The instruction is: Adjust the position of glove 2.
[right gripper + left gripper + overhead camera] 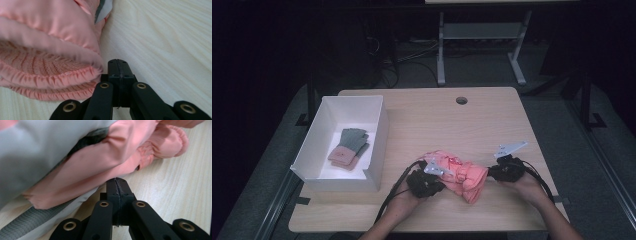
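While closed (empty), both tongs point(117, 181) point(118, 62) flank the pink mittens point(459, 172).

Whether the closed fingers point(117, 185) pinch any of the pink mitten point(100, 167) is hidden.

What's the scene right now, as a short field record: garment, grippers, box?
garment: pink jacket, bunched on the wooden table, grey lining showing
left gripper: shut, at the jacket's left edge; fabric pinch not visible
right gripper: shut, beside the ribbed cuff
box: white box at table left, holding folded grey-and-pink gloves
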### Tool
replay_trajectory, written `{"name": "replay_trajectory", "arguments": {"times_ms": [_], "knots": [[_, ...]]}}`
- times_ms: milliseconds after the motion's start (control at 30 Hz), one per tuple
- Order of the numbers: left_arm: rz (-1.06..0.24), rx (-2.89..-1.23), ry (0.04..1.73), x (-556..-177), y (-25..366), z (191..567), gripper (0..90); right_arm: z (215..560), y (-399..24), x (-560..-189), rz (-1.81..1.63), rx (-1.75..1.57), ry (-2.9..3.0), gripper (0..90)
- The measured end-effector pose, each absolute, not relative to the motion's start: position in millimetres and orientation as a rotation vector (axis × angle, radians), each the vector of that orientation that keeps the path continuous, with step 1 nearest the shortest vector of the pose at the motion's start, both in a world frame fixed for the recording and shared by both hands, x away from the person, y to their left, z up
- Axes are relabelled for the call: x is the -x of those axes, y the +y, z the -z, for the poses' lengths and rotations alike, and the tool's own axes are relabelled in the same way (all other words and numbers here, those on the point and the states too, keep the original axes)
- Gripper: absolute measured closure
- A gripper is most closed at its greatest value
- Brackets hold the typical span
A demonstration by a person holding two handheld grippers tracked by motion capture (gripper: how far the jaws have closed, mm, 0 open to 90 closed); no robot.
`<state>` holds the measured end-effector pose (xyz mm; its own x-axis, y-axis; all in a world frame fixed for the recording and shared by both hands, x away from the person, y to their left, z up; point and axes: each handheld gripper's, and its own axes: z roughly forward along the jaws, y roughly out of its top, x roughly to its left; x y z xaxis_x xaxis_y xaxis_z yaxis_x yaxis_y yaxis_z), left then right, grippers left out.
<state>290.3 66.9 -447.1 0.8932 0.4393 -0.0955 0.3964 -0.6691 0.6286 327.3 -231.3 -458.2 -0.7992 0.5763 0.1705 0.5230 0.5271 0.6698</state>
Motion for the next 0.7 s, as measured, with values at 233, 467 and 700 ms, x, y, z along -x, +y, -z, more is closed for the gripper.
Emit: {"name": "replay_trajectory", "arguments": {"times_ms": [233, 467, 700], "knots": [[-0.046, -2.397, 0.629, -301, 71, 448, 89.3, 457, -229, -320, -1.152, -0.964, 2.696, 90.0], [-0.046, -2.382, 0.642, -315, 75, 448, 89.3, 459, -224, -303, -1.194, -0.944, 2.734, 90.0], [-0.015, -2.356, 0.639, -322, 79, 450, 89.3, 459, -211, -285, -1.21, -0.898, 2.77, 90.0]]}}
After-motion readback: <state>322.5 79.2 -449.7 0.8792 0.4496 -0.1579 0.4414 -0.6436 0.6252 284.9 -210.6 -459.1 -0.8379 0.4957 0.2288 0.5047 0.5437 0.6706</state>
